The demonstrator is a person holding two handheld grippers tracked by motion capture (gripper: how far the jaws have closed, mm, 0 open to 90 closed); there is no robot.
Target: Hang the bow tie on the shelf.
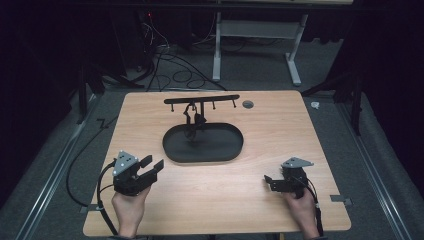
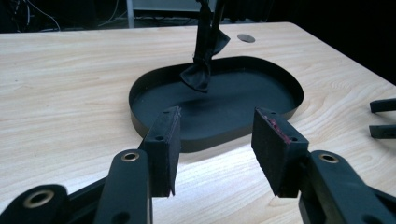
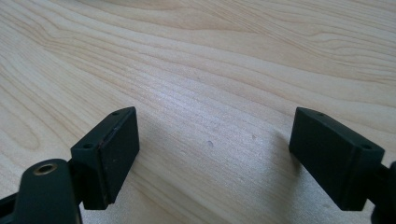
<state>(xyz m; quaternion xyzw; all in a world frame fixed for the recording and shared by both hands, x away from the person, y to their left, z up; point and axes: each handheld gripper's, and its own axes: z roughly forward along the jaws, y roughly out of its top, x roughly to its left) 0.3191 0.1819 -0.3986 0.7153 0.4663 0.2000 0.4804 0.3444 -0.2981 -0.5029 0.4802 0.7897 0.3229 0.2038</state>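
A black oval tray (image 1: 220,150) lies in the middle of the wooden table (image 1: 280,130). Behind it stands a black rack (image 1: 201,100) with small hooks along a bar. A dark, limp item (image 1: 192,120) hangs from the rack over the tray's back part. My left gripper (image 1: 154,163) rests near the front left and points at the tray, open and holding nothing. In the left gripper view the tray (image 2: 280,93) and the hanging item (image 2: 201,74) lie just past the open left gripper (image 2: 217,126). My right gripper (image 1: 268,182) sits front right, open, and the right gripper (image 3: 215,121) shows bare wood between its pads.
A small grey round disc (image 1: 247,104) is set into the tabletop behind the tray on the right. Cables and a white desk frame (image 1: 257,45) are on the floor beyond the table. The other gripper's jaw tips (image 2: 383,116) show at the left gripper view's right edge.
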